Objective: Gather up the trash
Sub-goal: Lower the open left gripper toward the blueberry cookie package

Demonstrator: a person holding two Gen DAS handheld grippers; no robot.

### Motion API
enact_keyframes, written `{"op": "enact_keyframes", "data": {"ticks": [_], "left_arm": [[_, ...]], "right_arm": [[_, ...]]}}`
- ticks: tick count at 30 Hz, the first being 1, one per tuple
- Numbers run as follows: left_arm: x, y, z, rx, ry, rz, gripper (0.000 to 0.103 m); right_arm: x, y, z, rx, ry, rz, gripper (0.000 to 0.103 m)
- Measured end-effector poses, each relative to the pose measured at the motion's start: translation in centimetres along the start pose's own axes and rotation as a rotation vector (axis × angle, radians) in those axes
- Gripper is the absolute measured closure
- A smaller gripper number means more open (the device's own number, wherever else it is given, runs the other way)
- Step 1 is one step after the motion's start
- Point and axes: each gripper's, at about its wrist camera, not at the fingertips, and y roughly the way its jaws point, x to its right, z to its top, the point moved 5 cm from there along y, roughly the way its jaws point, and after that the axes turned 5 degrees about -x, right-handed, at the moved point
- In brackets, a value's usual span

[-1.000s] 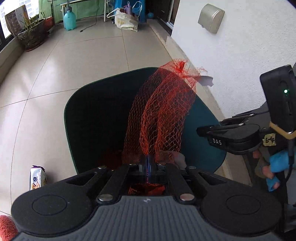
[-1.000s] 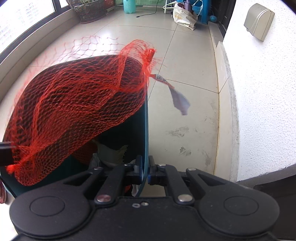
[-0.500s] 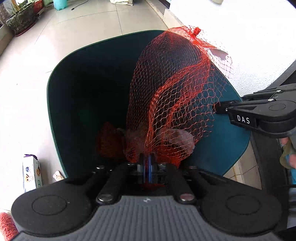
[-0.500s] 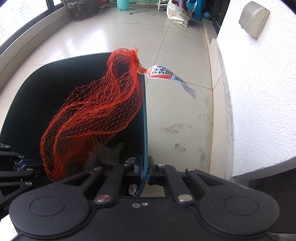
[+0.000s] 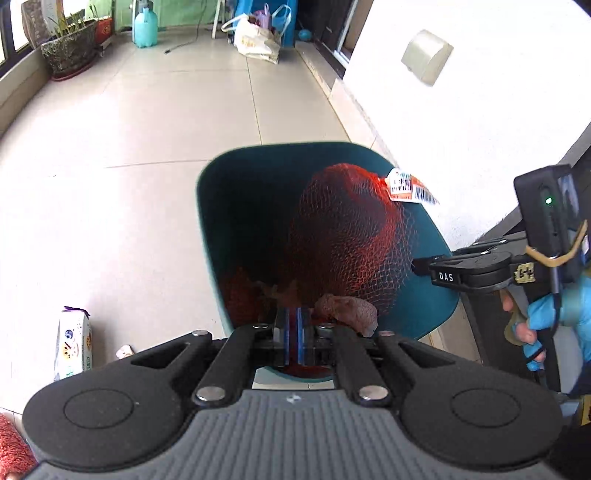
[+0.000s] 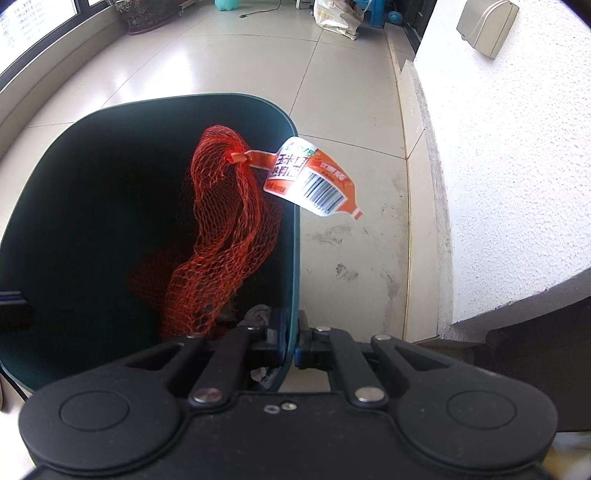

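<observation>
A red mesh net bag (image 5: 351,240) with an orange and white label (image 5: 410,189) hangs inside a dark teal bin (image 5: 243,177). Its label end sticks up near the rim, as the right wrist view shows (image 6: 221,236). My left gripper (image 5: 293,338) sits at the bin's near rim with its jaws slightly apart and nothing between them; the net lies free of it. My right gripper (image 6: 290,339) is shut on the bin's right wall (image 6: 295,221). Crumpled brownish trash (image 5: 347,312) lies inside the bin.
A small carton (image 5: 72,343) and a scrap (image 5: 123,351) lie on the tiled floor left of the bin. A white wall (image 5: 461,110) runs along the right. Plant pots (image 5: 70,55), a teal jug (image 5: 146,31) and bags (image 5: 258,40) stand far back.
My left gripper opened and let go of the net bag, which dropped into the bin. The left gripper drew back and up. The right gripper stayed clamped on the bin wall.
</observation>
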Motion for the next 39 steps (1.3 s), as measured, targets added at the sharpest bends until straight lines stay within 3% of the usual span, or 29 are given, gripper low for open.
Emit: {"op": "enact_keyframes", "data": {"ticks": [2,6,11,16,21,26,29,32,33,35,36,37,39], "left_arm": [[-0.9,-2.5,-0.4,0.070,-0.010,0.016,0.100],[-3.2,-6.7,-1.1,0.182,-0.005,0.131,0.100],[-6.7,-8.7,-2.1,0.205,-0.043,0.212,0.099],[-11.4,-7.5,-2.8,0.146,-0.158,0.180,0.099],[-16.7,-5.0,-3.4,0.092,-0.222,0.277,0.098],[-23.5,0.8,-4.3,-0.045,-0.391,0.284,0.098],[-26.1,3.9,-5.0,-0.088,-0.407,0.318,0.098],[-27.7,6.5,-5.5,-0.128,-0.407,0.284,0.095],[-28.1,7.3,-5.5,-0.142,-0.403,0.288,0.086],[-28.6,8.7,-5.6,-0.162,-0.389,0.295,0.048],[-29.0,9.5,-5.8,-0.169,-0.383,0.296,0.014],[-29.2,10.2,-5.8,-0.169,-0.376,0.295,0.008],[-30.0,11.7,-5.9,-0.188,-0.376,0.302,0.008]], "right_arm": [[0.0,0.1,0.3,-0.001,-0.002,-0.006,0.099],[-0.2,0.1,0.2,0.000,-0.004,-0.015,0.098],[-0.3,-0.1,-0.4,0.004,0.002,-0.018,0.098],[-0.2,0.2,-0.6,0.003,0.013,-0.019,0.098],[0.0,0.0,-0.5,0.003,0.019,-0.015,0.098],[0.4,-0.3,-0.3,0.002,0.028,-0.004,0.098],[0.5,-0.4,-0.2,0.001,0.030,0.001,0.098],[0.6,-0.6,-0.2,0.000,0.021,0.001,0.098],[0.5,-0.6,-0.2,0.000,0.017,-0.001,0.098],[0.4,-0.6,-0.2,-0.001,0.009,-0.006,0.098],[0.3,-0.6,-0.2,-0.002,0.005,-0.008,0.098],[0.3,-0.5,-0.2,-0.004,0.004,-0.010,0.098],[0.1,-0.4,-0.3,-0.006,-0.003,-0.012,0.098]]}}
